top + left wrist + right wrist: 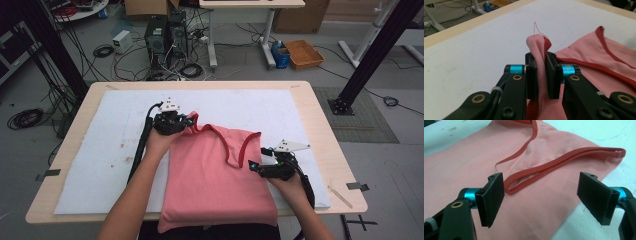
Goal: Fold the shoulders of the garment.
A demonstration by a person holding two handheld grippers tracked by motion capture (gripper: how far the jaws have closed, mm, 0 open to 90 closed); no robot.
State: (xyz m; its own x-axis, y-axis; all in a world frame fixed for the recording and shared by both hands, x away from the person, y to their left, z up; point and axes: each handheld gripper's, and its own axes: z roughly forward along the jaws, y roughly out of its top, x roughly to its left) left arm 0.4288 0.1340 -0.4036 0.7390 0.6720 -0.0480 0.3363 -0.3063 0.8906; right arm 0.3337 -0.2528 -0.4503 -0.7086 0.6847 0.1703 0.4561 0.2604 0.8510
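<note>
Here, a pink tank top (pixel 215 175) with darker red trim lies spread on a white mat (pixel 100 150) covering a wooden table (pixel 320 125), its hem hanging over the near edge and its straps pointing toward the far side. The left gripper (pixel 186 121) sits at the garment's far-left shoulder, its jaws pressed together on a bunched fold of the strap (pixel 539 47), a loose thread curling above. The right gripper (pixel 256 167) rests at the top's right edge near the armhole, jaws spread wide and holding nothing, the red-trimmed edge (pixel 564 162) lying between them. Both forearms reach in from the near side.
</note>
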